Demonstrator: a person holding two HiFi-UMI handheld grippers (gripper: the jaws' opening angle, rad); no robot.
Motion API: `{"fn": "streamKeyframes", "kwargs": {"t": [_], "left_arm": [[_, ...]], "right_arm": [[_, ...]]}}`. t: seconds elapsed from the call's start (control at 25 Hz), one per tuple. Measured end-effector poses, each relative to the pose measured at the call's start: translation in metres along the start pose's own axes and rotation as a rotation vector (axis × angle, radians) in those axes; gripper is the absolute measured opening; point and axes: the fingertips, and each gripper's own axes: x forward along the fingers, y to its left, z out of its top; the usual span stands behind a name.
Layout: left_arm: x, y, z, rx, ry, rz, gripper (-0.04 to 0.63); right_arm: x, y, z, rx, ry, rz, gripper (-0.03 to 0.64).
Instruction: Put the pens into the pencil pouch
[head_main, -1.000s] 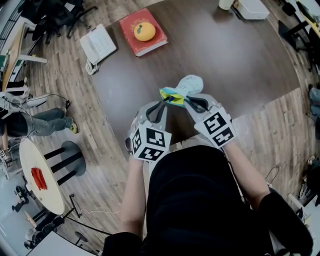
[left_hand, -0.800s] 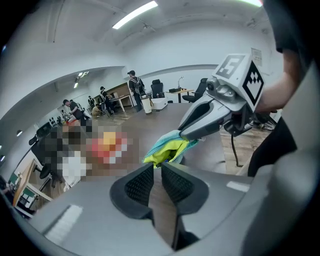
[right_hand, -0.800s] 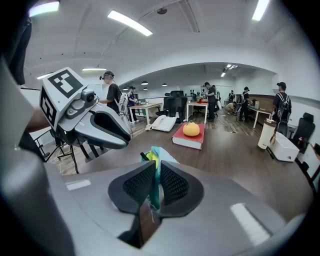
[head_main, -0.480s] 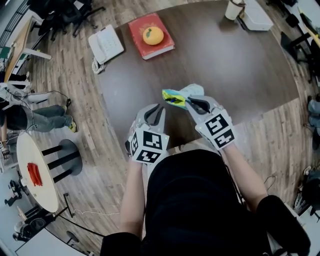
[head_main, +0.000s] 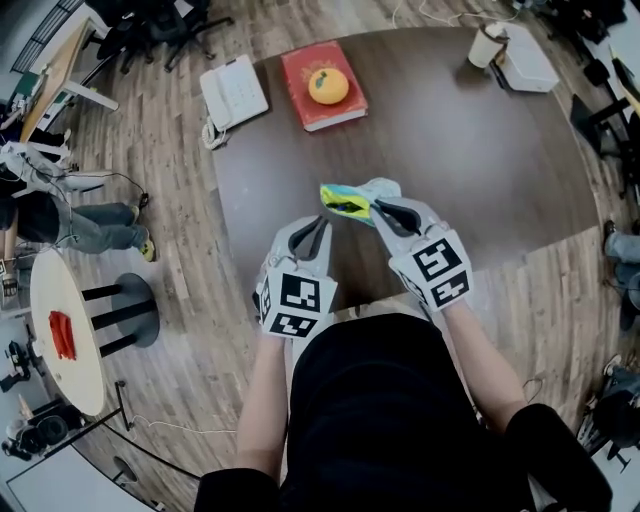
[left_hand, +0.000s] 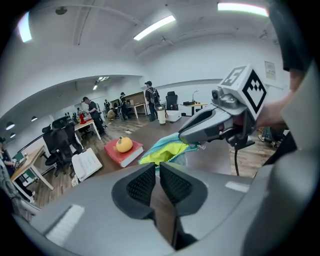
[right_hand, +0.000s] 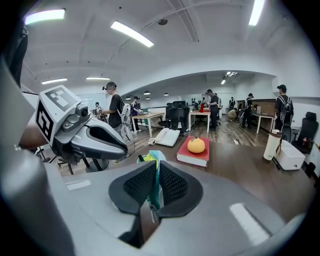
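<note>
Gripping the pouch (head_main: 352, 196) by its edge with the right claw (head_main: 378, 210), up off the table (head_main: 500, 150) by the look of it, right in front of the body. Held that way, most likely, to keep the mouth open and turned toward the other claw. Pinched tight on the blue cloth, and squeezed a bit closer just now. Showing yellow inside, with something dark poking from the mouth. Maybe a pen, but too small to tell for sure. No other pens to be seen on the table.

Waiting just beside the pouch with the left claw (head_main: 322, 222), not touching it. Almost closed, with only a thin gap left and nothing in that gap. Closing a bit more just now, too. Likely getting ready to grab the other edge or the zip. Hard to say which.

Both arms bent in close to the tummy. Both claws pointing away and a little down, tips leaning toward each other above the near edge of the table. Far off on the table, a red book (head_main: 322, 72) with an orange (head_main: 328, 87) on top.
</note>
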Motion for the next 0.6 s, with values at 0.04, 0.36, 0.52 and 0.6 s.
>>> {"fn": "streamKeyframes", "kwargs": {"t": [0.04,0.36,0.52,0.6], "left_arm": [[-0.002,0.002,0.003,-0.006,-0.010,0.005,0.028],[-0.011,0.015,0.030,-0.024,-0.082,0.032,0.017],[-0.014,0.018,0.045,-0.024,-0.125,0.050,0.009],[-0.017,0.019,0.055,-0.027,-0.146,0.049,0.003]], "right_arm": [[0.000,-0.001,0.005,-0.003,-0.009,-0.004,0.029],[-0.009,-0.018,0.048,-0.060,-0.082,-0.038,0.028],[-0.015,-0.023,0.061,-0.088,-0.108,-0.041,0.028],[-0.019,-0.026,0.067,-0.091,-0.124,-0.045,0.028]]}}
